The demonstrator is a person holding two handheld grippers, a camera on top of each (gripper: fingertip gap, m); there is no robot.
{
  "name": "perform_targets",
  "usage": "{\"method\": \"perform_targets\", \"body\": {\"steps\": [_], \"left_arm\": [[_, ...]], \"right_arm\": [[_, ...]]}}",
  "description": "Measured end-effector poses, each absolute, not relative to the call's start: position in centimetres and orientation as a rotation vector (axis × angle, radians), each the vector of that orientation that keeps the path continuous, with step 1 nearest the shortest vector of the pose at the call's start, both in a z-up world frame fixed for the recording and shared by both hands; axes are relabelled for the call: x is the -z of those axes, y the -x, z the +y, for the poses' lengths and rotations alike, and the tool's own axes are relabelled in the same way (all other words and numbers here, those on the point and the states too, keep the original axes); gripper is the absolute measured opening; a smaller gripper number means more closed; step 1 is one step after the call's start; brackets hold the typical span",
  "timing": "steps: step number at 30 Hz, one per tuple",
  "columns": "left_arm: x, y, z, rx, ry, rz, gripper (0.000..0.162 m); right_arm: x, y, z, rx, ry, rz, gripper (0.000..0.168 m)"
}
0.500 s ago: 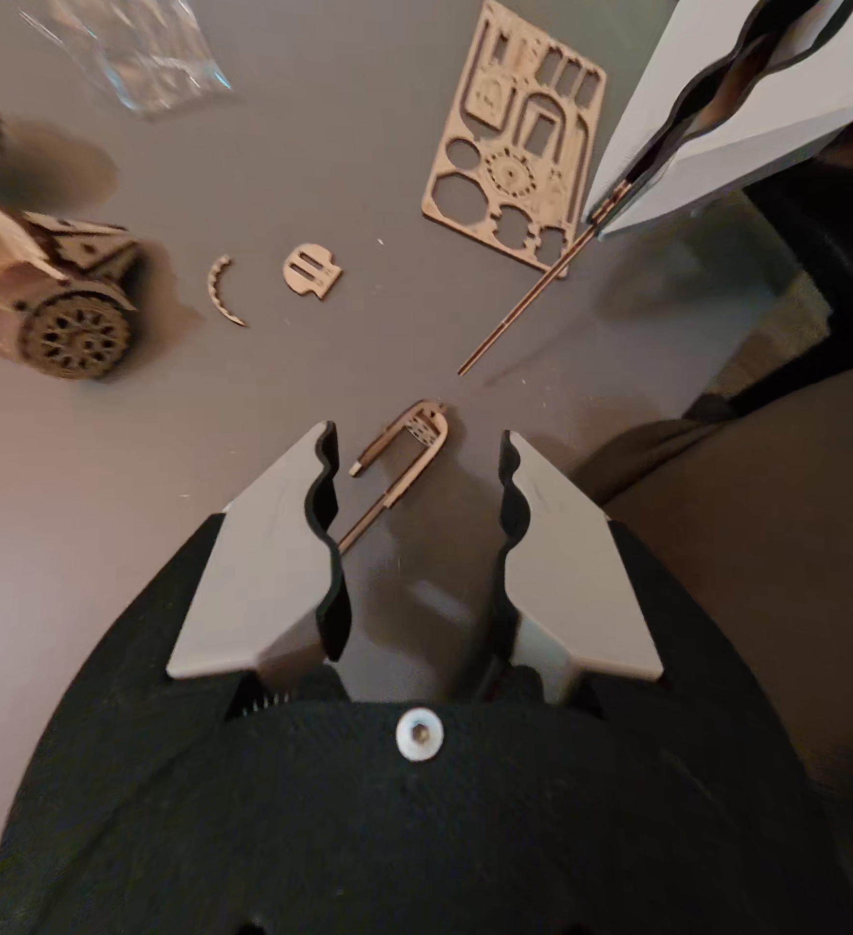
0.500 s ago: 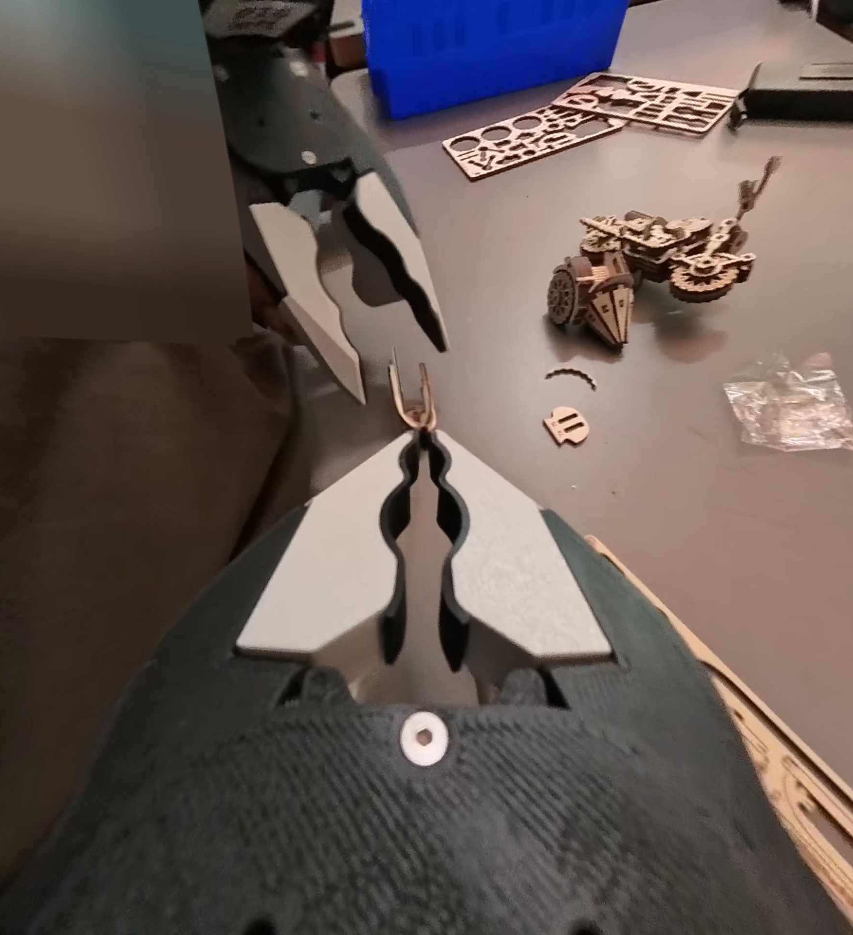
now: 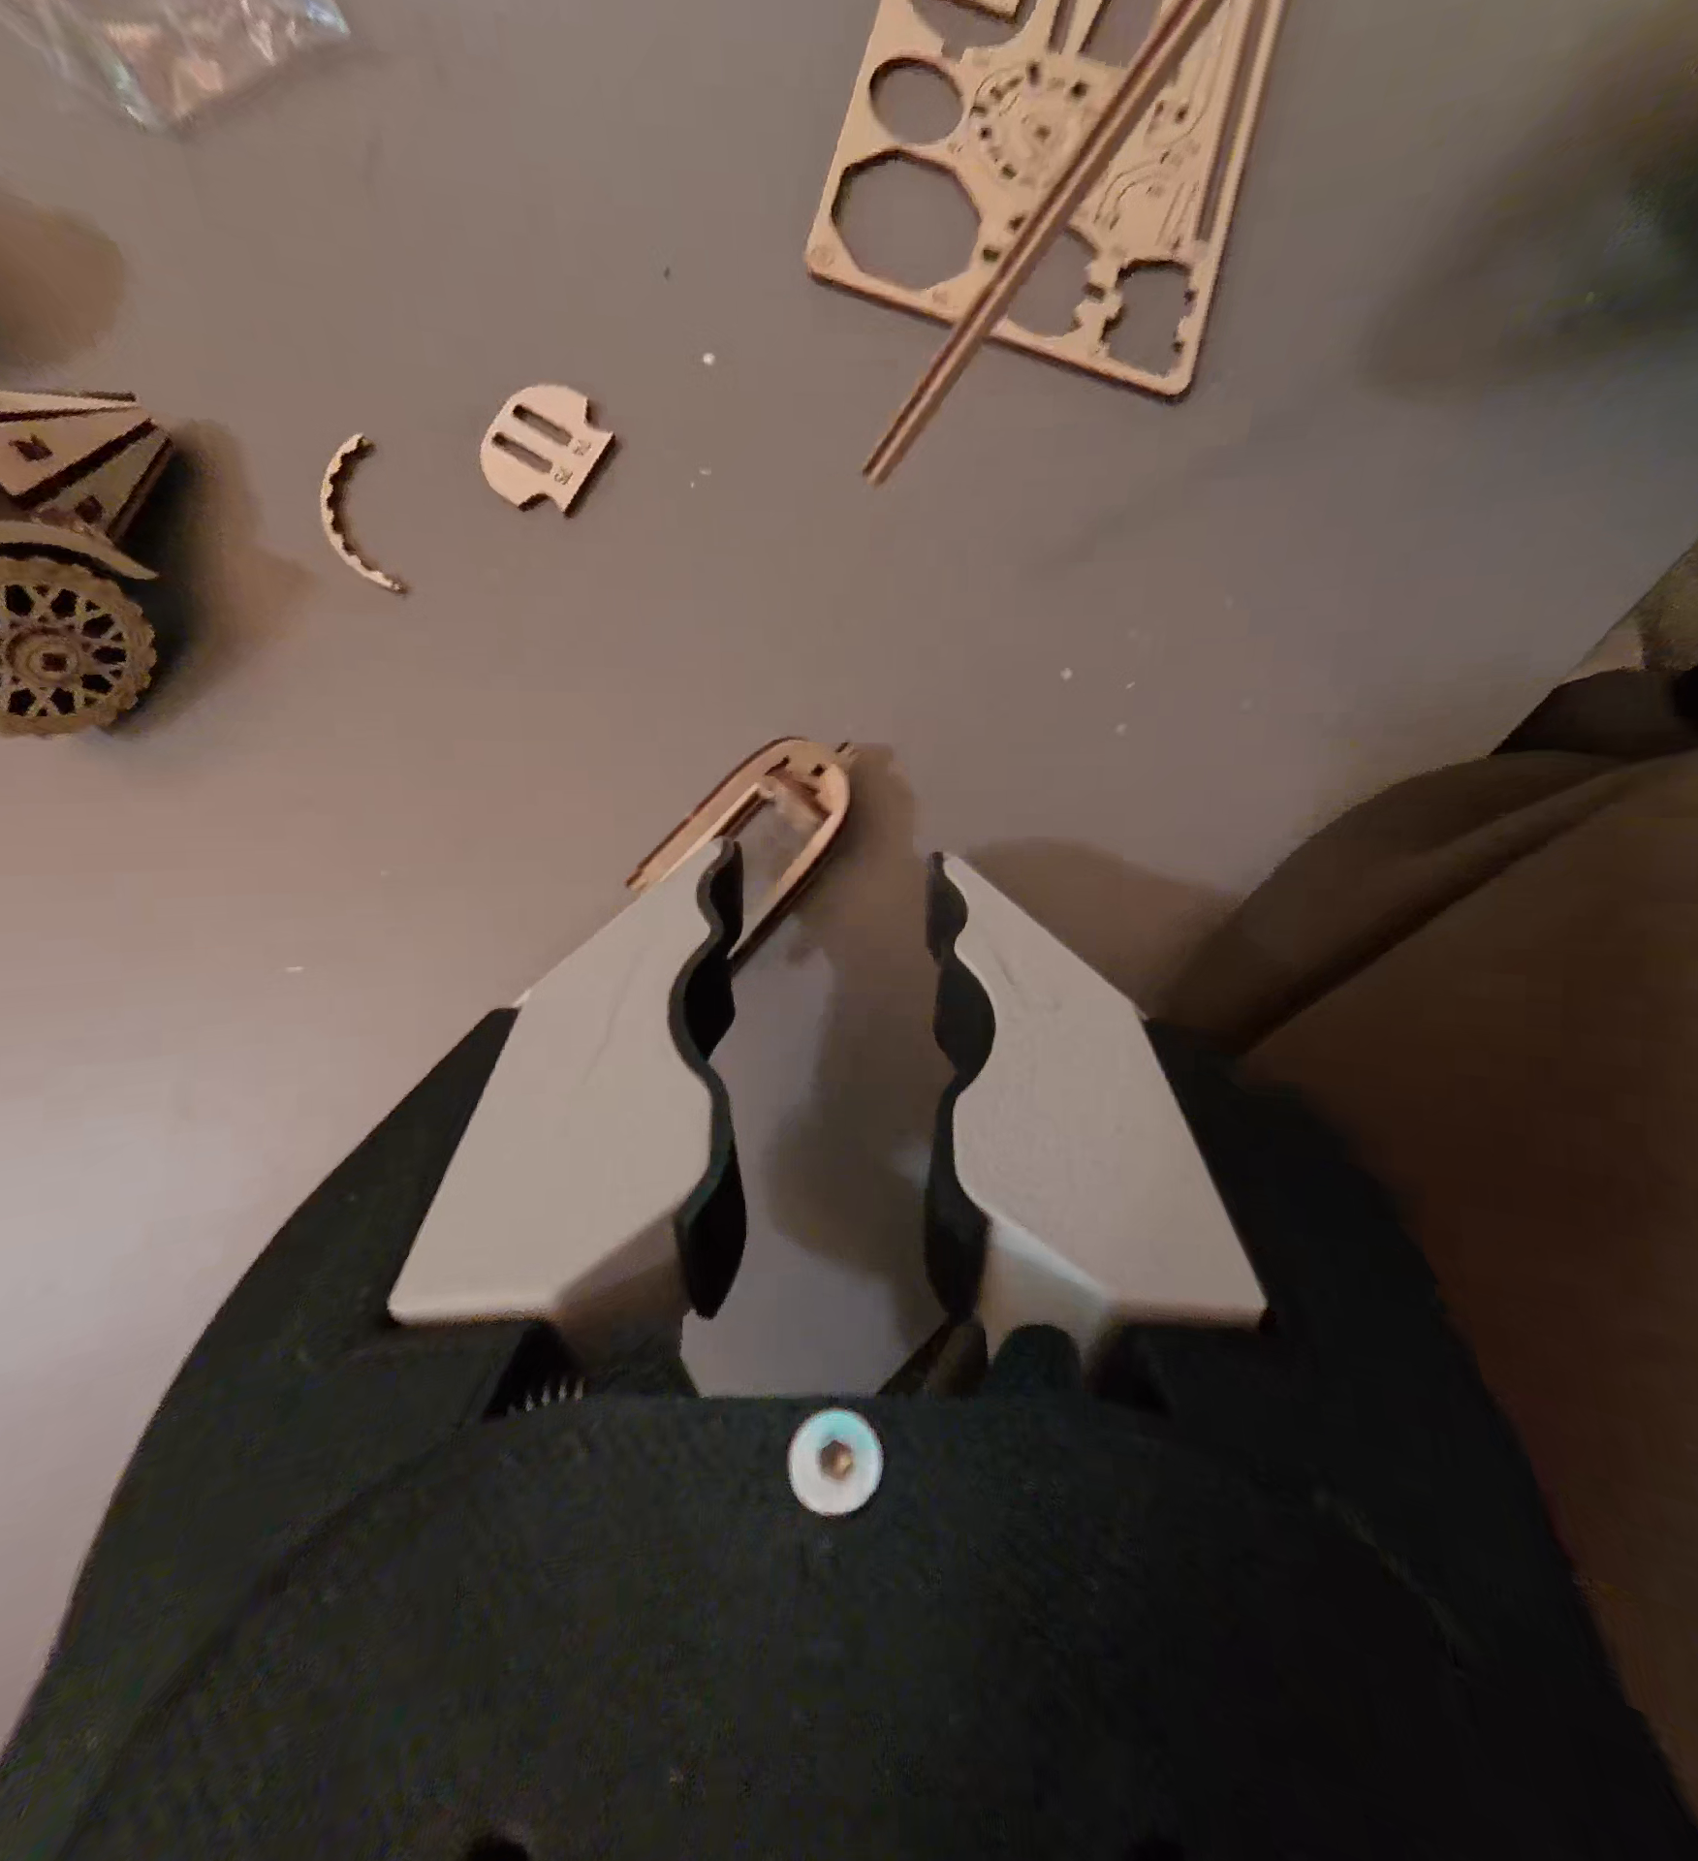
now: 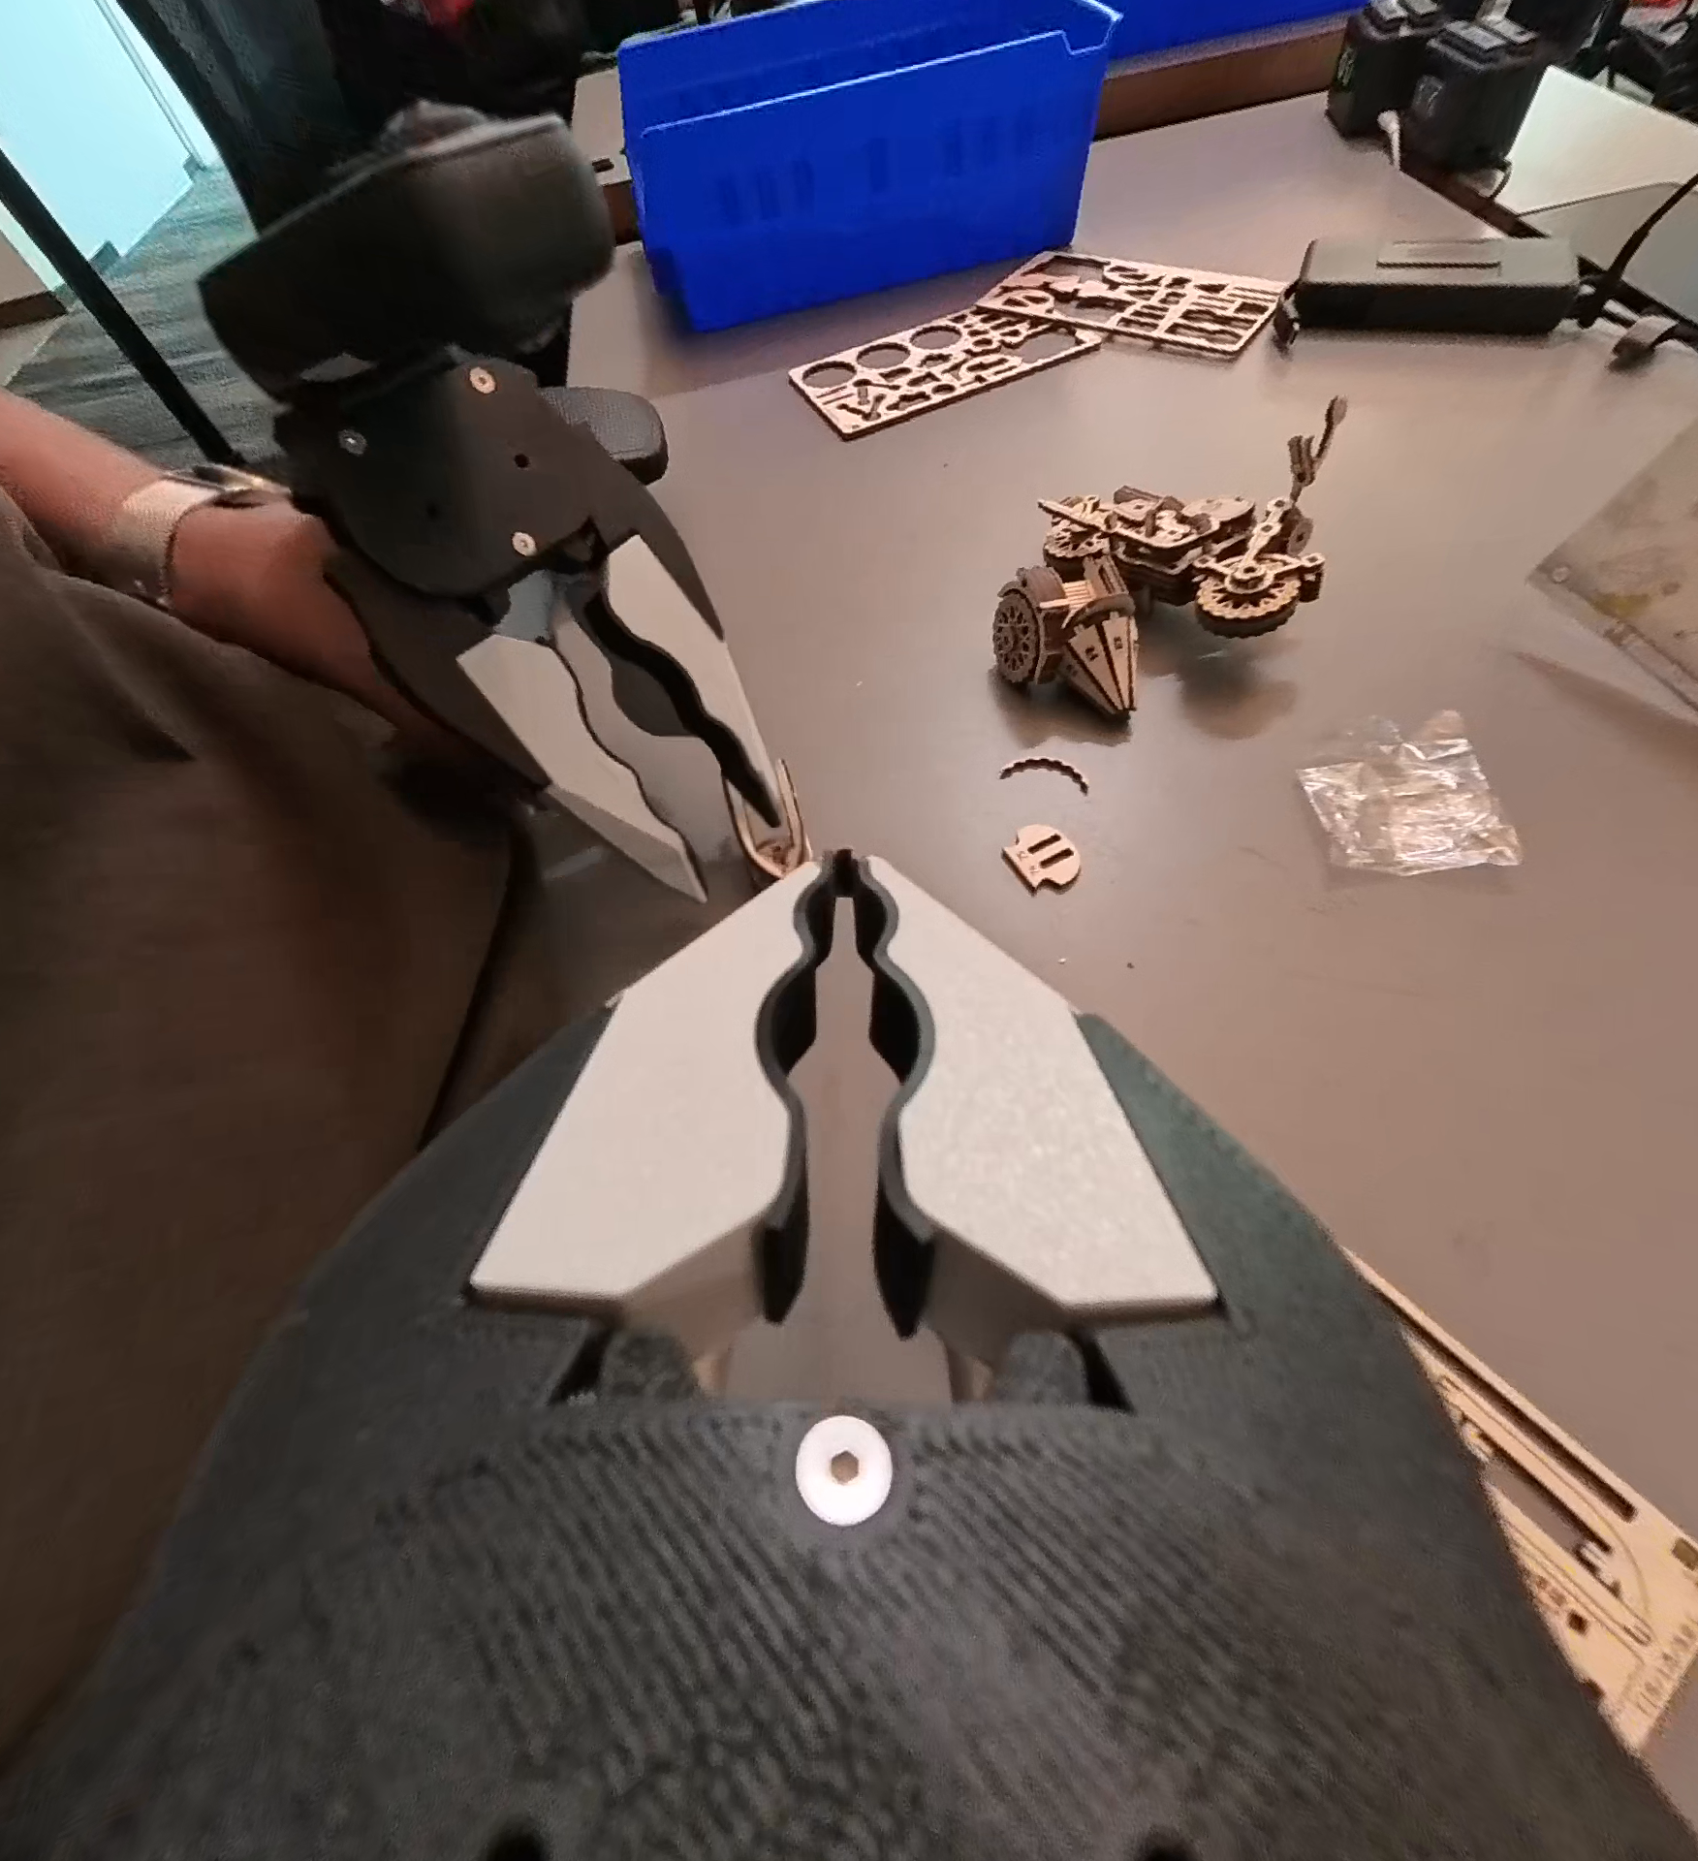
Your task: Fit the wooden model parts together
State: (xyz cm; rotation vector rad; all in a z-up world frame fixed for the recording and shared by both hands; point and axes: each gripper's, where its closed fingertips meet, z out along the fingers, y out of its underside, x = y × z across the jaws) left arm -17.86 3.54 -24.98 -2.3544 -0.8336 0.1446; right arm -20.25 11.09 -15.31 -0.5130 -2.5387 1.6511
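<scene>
The left gripper [image 3: 830, 876], half open and empty, must pinch the U-shaped wooden piece [image 3: 795, 806] on the counter [image 3: 422, 906]; the right gripper [image 4: 840, 871] is closed on a thin wooden stick [image 3: 1026, 232].

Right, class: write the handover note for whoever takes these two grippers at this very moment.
Left gripper: open, down at the flat U-shaped wooden part lying on the grey table.
Right gripper: shut on the thin wooden rod, which is clear of the U-shaped part.
Done: wooden motorcycle model partly built, farther out.
Left: join the rod and the U-shaped part; the toothed wooden arc and round slotted wooden piece lie loose.
</scene>
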Motion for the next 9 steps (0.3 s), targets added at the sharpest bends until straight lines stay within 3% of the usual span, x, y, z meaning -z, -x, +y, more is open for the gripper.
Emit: {"method": "perform_targets", "body": {"steps": [9], "left_arm": [[24.9, 20.4, -0.6, -0.258, 2.437, -0.913, 0.042]], "right_arm": [[15.0, 20.4, 11.4, -1.653, 0.525, -2.526, 0.001]]}}
